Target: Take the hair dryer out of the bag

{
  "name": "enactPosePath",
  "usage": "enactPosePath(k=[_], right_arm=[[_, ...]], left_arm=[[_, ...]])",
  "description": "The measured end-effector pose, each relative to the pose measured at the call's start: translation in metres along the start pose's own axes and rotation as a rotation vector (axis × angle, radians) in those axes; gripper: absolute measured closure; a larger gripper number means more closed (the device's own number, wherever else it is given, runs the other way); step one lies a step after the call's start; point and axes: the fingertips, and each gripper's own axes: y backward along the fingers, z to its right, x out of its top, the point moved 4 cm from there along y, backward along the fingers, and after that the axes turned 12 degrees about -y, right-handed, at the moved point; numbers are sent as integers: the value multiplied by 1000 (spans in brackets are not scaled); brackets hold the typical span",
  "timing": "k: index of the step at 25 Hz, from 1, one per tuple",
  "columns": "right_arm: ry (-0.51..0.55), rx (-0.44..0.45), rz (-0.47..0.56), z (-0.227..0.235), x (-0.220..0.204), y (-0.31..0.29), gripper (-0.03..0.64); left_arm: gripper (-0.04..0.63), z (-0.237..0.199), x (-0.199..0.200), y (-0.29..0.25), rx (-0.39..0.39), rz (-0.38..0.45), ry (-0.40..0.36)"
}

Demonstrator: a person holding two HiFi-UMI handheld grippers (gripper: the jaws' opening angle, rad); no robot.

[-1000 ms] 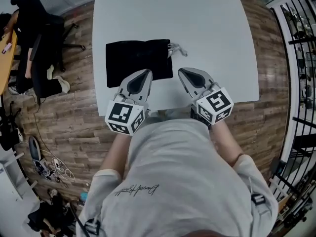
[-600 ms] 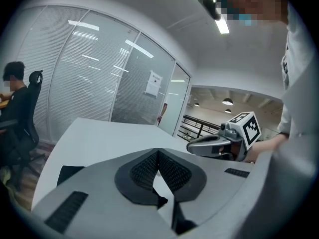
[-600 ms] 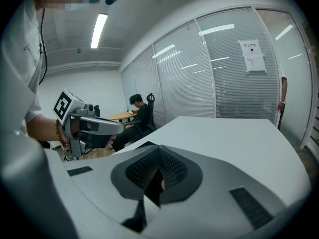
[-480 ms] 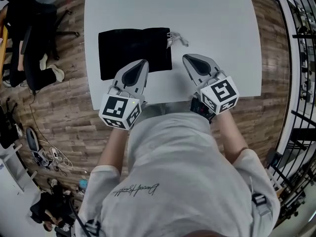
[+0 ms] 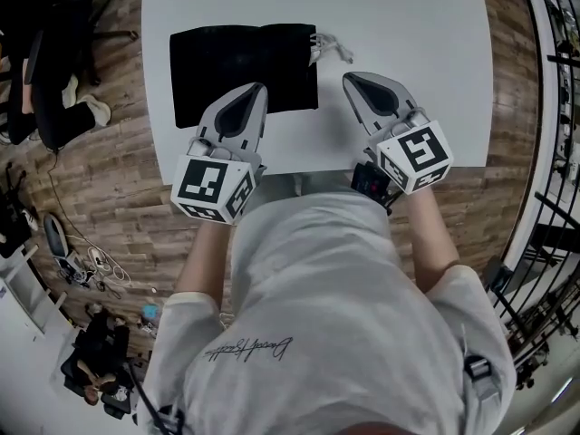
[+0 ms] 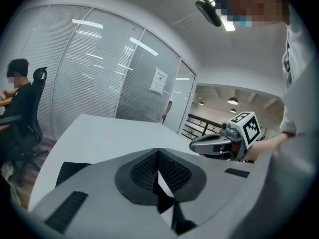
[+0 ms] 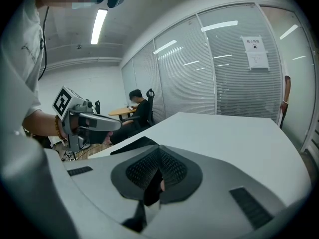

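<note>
Bag (image 5: pixel 240 66) — black, closed, contents hidden; lies flat at left of white bench (image 5: pixel 408 25), drawstring (image 5: pixel 332 48) at its right end. Left gripper (image 5: pixel 259 89): clenched, empty, tip over bag's near edge. Right gripper (image 5: pixel 350 78): clenched, empty — beside bag's right end.

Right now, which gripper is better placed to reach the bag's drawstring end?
Probably the right gripper: its tip is nearest the drawstring; the left gripper is over the bag itself.

Bare table (image 5: pixel 408 25) beyond the bag (image 5: pixel 231 62), apparently free
</note>
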Motion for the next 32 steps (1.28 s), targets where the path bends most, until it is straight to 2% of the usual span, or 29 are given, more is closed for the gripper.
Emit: enactPosePath(k=[10, 24, 32], right_arm=[[49, -3, -29, 12, -6, -8, 594], [181, 52, -95, 22, -13, -34, 593], [278, 66, -173, 32, -27, -52, 591]], left_arm=[[583, -3, -9, -4, 15, -18, -3], [583, -11, -24, -11, 40, -41, 25], [583, -14, -35, -16, 48, -57, 46]])
